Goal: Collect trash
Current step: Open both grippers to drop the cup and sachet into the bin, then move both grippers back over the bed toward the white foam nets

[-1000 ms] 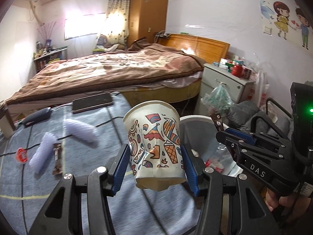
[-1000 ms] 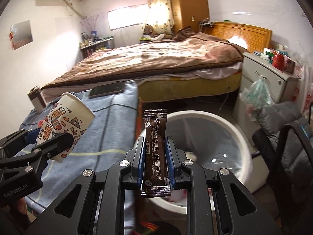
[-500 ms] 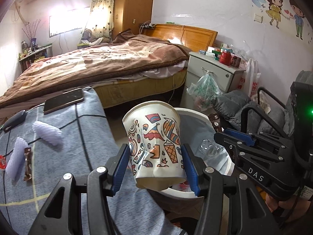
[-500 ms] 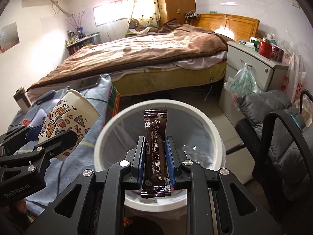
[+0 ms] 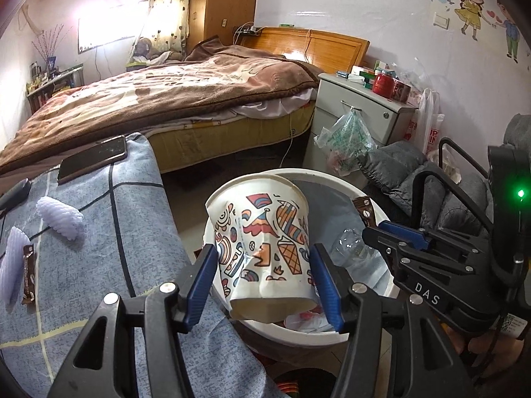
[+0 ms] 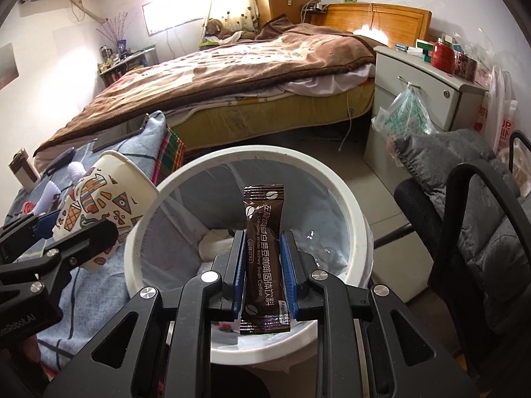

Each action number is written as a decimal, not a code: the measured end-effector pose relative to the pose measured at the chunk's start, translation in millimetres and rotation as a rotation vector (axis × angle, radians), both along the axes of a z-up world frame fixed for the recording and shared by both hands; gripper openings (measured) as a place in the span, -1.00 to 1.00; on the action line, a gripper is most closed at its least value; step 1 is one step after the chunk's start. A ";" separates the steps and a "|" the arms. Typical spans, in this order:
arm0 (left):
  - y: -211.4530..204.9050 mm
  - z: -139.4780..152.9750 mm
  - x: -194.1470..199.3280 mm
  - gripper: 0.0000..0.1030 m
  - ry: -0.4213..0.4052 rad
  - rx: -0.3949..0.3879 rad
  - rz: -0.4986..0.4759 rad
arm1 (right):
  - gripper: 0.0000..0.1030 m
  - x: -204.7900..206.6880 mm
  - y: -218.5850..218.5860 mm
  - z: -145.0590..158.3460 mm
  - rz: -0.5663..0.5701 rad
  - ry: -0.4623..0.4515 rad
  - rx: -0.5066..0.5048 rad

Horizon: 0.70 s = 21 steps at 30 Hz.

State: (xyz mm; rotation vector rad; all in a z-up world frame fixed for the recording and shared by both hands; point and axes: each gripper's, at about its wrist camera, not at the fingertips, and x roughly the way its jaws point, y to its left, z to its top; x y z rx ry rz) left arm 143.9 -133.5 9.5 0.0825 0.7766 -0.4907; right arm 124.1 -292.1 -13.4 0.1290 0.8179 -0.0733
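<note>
I have both tools over the white trash bin point(image 6: 355, 219), which stands on the floor just beside the cloth-covered surface point(image 5: 132, 232). My left tool point(image 5: 264, 280) has the patterned paper cup point(image 5: 265, 245) between its blue pads point(image 5: 199, 275); its jaws are opening, and I see a slim gap on each side of the cup, so the pads no longer press it. The cup is crumpled, tilted with its mouth up and away from me, its base hanging over the near rim of the bin. From the right wrist view the same cup point(image 6: 99, 205) sits at the bin's left edge, partly over the surface's cloth.

My right tool point(image 6: 264, 265) is narrow and clamped on a brown coffee sachet point(image 6: 264, 258), which stands upright between the pads above the bin's open mouth. In the left wrist view only the sachet's top end point(image 5: 365, 212) pokes out past the right tool's fingers point(image 5: 403, 235).

Inside the bin I make out a clear crushed plastic bottle point(image 5: 348, 248) and some pale scraps at the bottom.

On the surface to the left lie two white foam sleeves point(image 5: 59, 217), another small brown sachet point(image 5: 29, 273) and a dark phone point(image 5: 93, 159) near the far edge. Beyond is the bed with a brown blanket point(image 5: 166, 89).
</note>
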 end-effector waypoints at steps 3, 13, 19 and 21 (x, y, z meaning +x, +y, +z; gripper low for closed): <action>1.0 -1.9 1.0 0.27 0.004 0.002 0.006 | -0.27 0.0 -0.2 -1.5 -0.008 0.008 -0.020; 10.6 3.3 -3.6 0.36 -0.006 -0.014 0.022 | 0.02 -4.0 -1.8 4.0 -0.015 -0.007 -0.006; 21.7 8.9 -9.6 0.36 -0.021 -0.026 0.032 | 0.02 -6.2 5.9 8.9 -0.011 -0.024 -0.005; 26.6 10.7 -11.3 0.37 -0.027 -0.027 0.041 | 0.02 -7.3 9.7 10.3 -0.009 -0.028 -0.009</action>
